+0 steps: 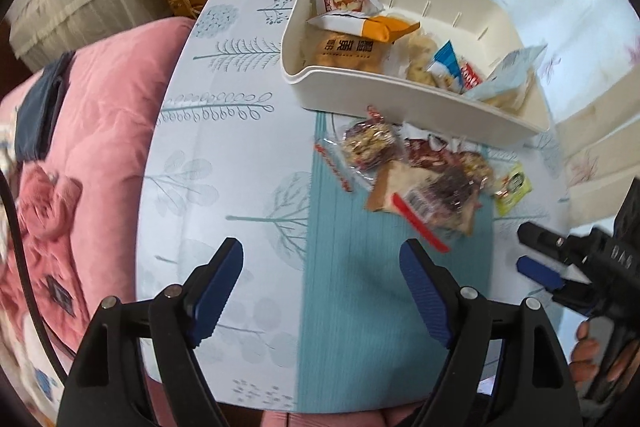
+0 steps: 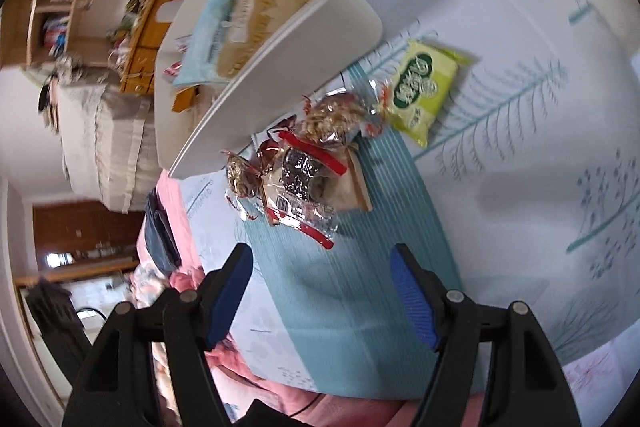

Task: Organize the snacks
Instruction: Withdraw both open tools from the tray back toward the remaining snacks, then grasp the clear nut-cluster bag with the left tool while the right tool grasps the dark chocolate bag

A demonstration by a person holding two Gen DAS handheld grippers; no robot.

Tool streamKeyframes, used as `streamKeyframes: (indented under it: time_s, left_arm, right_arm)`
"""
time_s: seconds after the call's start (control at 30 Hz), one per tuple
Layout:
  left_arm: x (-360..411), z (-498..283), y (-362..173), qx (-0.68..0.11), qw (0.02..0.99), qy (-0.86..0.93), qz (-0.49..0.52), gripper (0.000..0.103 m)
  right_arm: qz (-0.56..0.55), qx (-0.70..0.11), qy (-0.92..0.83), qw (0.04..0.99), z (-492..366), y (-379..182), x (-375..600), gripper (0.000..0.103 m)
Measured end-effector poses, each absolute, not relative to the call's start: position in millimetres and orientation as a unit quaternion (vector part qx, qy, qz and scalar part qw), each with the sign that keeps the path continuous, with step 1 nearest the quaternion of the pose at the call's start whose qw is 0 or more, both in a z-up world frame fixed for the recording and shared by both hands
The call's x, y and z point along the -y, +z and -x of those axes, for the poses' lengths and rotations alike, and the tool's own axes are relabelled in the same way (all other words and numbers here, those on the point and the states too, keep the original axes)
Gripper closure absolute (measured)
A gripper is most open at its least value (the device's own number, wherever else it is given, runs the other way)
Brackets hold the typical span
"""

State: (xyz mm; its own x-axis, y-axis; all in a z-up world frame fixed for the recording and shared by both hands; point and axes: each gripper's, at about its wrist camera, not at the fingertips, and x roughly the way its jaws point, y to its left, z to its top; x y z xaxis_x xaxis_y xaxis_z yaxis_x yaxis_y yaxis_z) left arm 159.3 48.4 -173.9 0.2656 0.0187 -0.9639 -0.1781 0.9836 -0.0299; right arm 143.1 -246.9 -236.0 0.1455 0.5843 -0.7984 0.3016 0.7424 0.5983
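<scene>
Left gripper (image 1: 322, 293): jaws wide apart, nothing between them, above the table cloth (image 1: 240, 155). Right gripper (image 2: 322, 297): jaws wide apart, nothing held. Loose snack packets (image 1: 424, 171) lie in a small pile just beside the white bin (image 1: 400, 107), which holds further packets. The green packet (image 2: 424, 87) lies apart. Blur obscures labels; the bin's far end is cut off.
</scene>
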Motion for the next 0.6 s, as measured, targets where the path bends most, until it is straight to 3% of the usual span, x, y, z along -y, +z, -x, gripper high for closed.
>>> streamKeyframes:
  time_s: [0.23,0.6]
  left_arm:
    - [-57,-173,-188,-0.608,0.793,0.027,0.027,0.017]
    - [-58,-215,-225,-0.611,0.789,-0.06,-0.026,0.016]
  right_arm:
    - [-0.389,-0.646,0.062,0.654,-139,-249,235,0.032]
    - [-0.412,-0.618,-0.018,0.669,-146,-257,215,0.032]
